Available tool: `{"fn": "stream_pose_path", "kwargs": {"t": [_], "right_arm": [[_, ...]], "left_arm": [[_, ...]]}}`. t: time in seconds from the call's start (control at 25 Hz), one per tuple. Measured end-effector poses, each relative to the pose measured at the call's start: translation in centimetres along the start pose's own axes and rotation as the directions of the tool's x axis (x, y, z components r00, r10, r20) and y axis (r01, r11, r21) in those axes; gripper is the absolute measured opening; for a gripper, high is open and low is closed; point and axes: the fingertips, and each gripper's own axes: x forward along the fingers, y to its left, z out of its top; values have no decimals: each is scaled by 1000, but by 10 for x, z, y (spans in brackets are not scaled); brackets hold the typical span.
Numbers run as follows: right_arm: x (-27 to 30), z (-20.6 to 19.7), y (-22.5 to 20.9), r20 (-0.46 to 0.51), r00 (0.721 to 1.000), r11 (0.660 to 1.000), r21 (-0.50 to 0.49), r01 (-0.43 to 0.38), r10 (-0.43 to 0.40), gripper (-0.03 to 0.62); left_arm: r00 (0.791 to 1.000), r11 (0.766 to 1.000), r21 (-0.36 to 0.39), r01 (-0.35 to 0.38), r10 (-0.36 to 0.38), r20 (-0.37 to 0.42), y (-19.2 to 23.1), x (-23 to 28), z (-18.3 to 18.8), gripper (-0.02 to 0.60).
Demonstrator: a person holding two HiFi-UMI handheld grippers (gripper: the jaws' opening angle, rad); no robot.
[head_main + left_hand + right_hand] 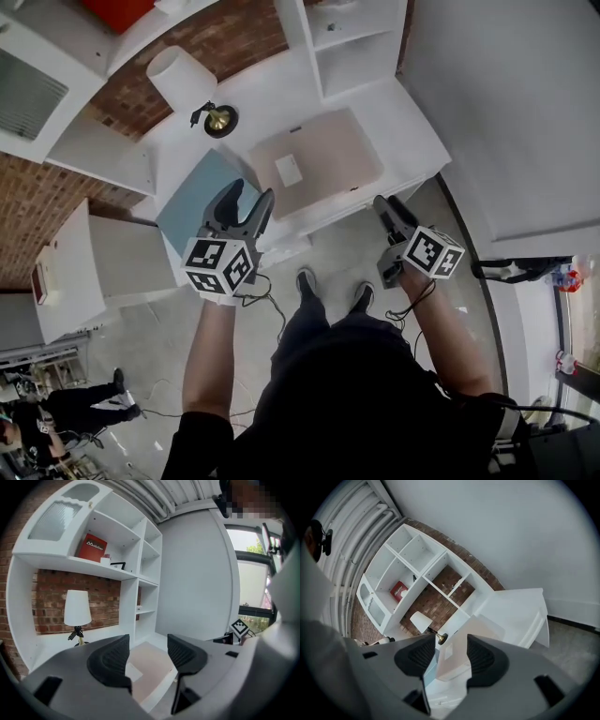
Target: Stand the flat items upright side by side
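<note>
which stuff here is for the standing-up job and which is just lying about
For the job: beige flat item, blue flat item, left tool, right tool, both open and empty.
Lying about: lamp, red box.

A furnished living-room setup — white shelf unit (127, 616); brick back wall (49, 597); a shaded table lamp (77, 607).

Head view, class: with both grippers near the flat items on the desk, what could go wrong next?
1. The beige item lies flat on the desk; open jaws may shove it rather than lift an edge.
2. The lamp stands just behind the blue item; tipping that upright could knock it.
</note>
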Motion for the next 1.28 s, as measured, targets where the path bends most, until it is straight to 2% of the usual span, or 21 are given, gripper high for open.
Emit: {"fn": "stream_pose_path", "kwargs": {"t": [0.24, 0.44, 0.6, 0.68, 0.8, 0.92, 1.08, 1.2, 1.28], "right_arm": [[22, -1, -9, 42, 993, 994, 42, 105, -107, 209], [41, -2, -24, 85, 972, 972, 103, 212, -221, 206], [59, -19, -36, 76, 951, 945, 160, 285, -300, 204], [68, -28, -40, 70, 942, 933, 180, 313, -329, 204], [81, -36, -46, 66, 928, 914, 212, 345, -366, 205], [91, -44, -53, 47, 919, 900, 227, 372, -391, 207], [108, -48, -58, 3, 924, 902, 218, 372, -382, 228], [121, -51, -66, -38, 925, 899, 223, 377, -378, 252], [129, -53, -72, -63, 920, 889, 237, 391, -387, 284]], "left_arm": [[985, 988, -11, 157, -157, -75, 28, 60, -11, 236], [952, 962, -5, 273, -271, -139, 56, 104, -20, 236], [917, 938, 9, 345, -335, -217, 82, 139, -37, 236], [886, 920, 11, 392, -374, -274, 90, 156, -50, 236], [818, 881, 21, 473, -430, -381, 95, 184, -71, 250], [758, 848, 49, 527, -443, -479, 99, 213, -90, 261], [692, 836, 12, 549, -446, -568, 105, 254, -110, 276], [627, 824, -48, 564, -466, -625, 104, 277, -125, 293], [581, 808, -40, 588, -456, -674, 105, 288, -136, 299]]}}
